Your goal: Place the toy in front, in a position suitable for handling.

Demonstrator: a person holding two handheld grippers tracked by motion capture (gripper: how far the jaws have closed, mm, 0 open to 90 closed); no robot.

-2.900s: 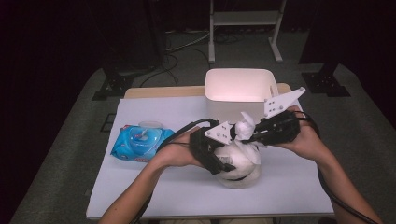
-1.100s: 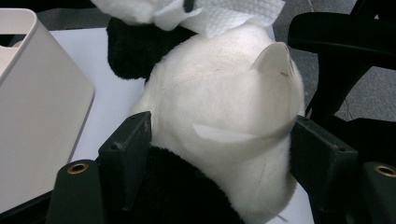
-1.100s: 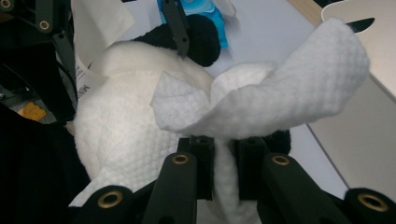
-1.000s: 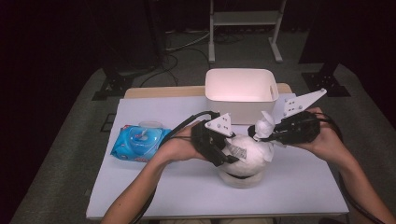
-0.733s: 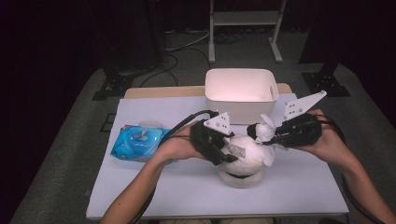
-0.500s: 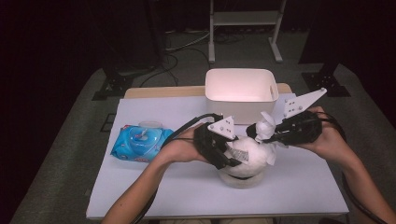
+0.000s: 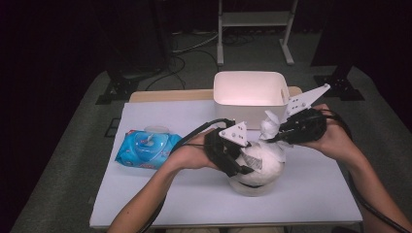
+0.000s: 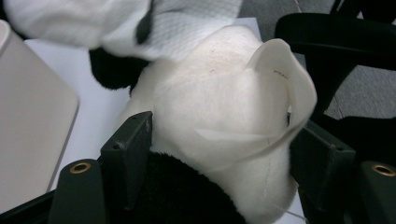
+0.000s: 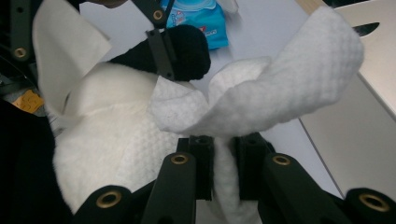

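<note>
Your left gripper [image 7: 232, 154] clamps its jaws around a fuzzy black-and-white plush toy [image 7: 257, 167], rounded and squat, on the white counter [image 7: 311, 194]. Your right gripper [image 7: 286, 132] pinches an embossed, crumpled white wipe [image 9: 280, 88] draped over the toy's top, before a smooth white bin [image 7: 248, 94].
</note>
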